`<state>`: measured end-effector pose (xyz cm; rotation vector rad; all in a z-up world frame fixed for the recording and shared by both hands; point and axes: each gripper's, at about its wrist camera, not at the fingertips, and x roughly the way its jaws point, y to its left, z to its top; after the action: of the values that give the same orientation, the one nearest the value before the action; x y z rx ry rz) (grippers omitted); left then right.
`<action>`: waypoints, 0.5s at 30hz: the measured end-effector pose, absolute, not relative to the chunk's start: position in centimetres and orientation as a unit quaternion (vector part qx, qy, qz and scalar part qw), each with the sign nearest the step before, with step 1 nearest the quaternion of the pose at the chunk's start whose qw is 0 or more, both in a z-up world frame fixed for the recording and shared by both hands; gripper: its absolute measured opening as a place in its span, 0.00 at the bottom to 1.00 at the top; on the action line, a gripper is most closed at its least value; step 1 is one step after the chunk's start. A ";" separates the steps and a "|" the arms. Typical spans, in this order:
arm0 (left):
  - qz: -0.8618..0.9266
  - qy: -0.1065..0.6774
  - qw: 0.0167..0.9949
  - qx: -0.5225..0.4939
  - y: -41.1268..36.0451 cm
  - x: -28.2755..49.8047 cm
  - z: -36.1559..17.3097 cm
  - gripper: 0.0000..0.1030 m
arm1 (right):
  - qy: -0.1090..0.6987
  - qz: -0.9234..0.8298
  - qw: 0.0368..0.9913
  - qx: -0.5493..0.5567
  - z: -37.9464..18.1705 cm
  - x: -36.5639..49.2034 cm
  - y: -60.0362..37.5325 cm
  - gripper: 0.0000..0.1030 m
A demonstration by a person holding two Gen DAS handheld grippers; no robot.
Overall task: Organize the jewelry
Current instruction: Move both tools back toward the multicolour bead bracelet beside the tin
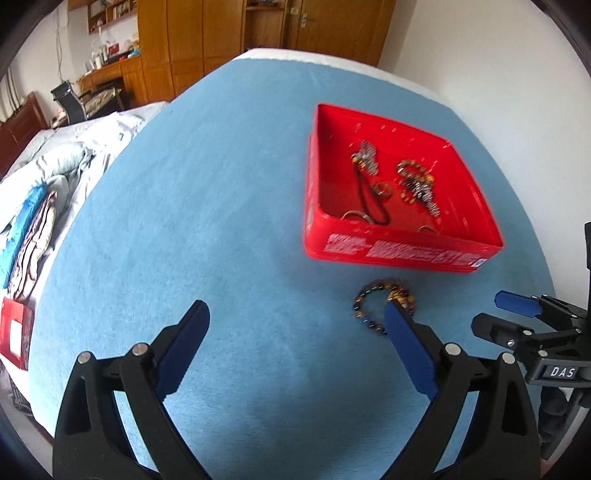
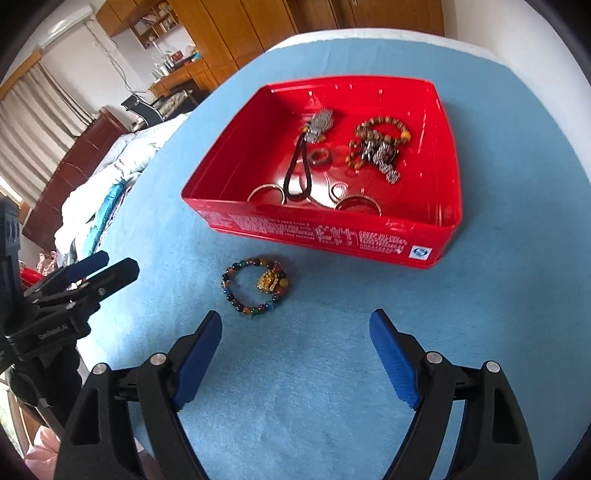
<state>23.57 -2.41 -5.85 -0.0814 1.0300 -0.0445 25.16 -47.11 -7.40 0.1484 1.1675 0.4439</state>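
Observation:
A red box [image 2: 321, 230] stands on the blue cloth and holds a brown bead bracelet [image 2: 382, 129], a black cord with a metal pendant [image 2: 321, 123], a small ring [image 2: 320, 157] and metal bangles [image 2: 356, 203]. In front of the box a multicoloured bead bracelet with a gold charm [image 2: 255, 286] lies on the cloth. My right gripper [image 2: 295, 325] is open just short of it, nothing between its pads. My left gripper [image 1: 297, 314] is open too; its right finger [image 1: 400, 332] covers part of the same bracelet [image 1: 364, 306]. The red box [image 1: 399, 254] lies beyond.
The blue cloth [image 1: 203, 206] covers a round-looking table. A bed with crumpled bedding [image 1: 62, 166] lies to the left, wooden wardrobes [image 1: 207, 33] behind. Each gripper shows in the other's view: the right gripper [image 1: 517, 306] at the right edge, the left gripper [image 2: 96, 269] at the left.

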 end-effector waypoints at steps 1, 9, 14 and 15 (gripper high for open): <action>-0.019 0.497 0.866 -0.040 -2.2 23.7 -6.3 0.92 | 0.551 0.209 0.805 0.074 -7.8 25.3 -47.1 0.80; -0.002 0.513 0.858 -0.038 -1.2 24.0 -7.8 0.92 | 0.576 0.227 0.782 0.077 -10.0 26.6 -45.4 0.55; -0.004 0.520 0.854 -0.031 -1.3 24.5 -8.4 0.92 | 0.589 0.239 0.767 0.080 -11.2 27.6 -44.2 0.33; -0.005 0.520 0.853 -0.031 -1.3 24.6 -8.5 0.92 | 0.590 0.240 0.766 0.080 -11.3 27.8 -44.0 0.29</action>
<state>24.59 -1.29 -8.49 -0.0654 1.0950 -0.0101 27.78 -44.00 -11.30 0.1738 1.2826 0.5220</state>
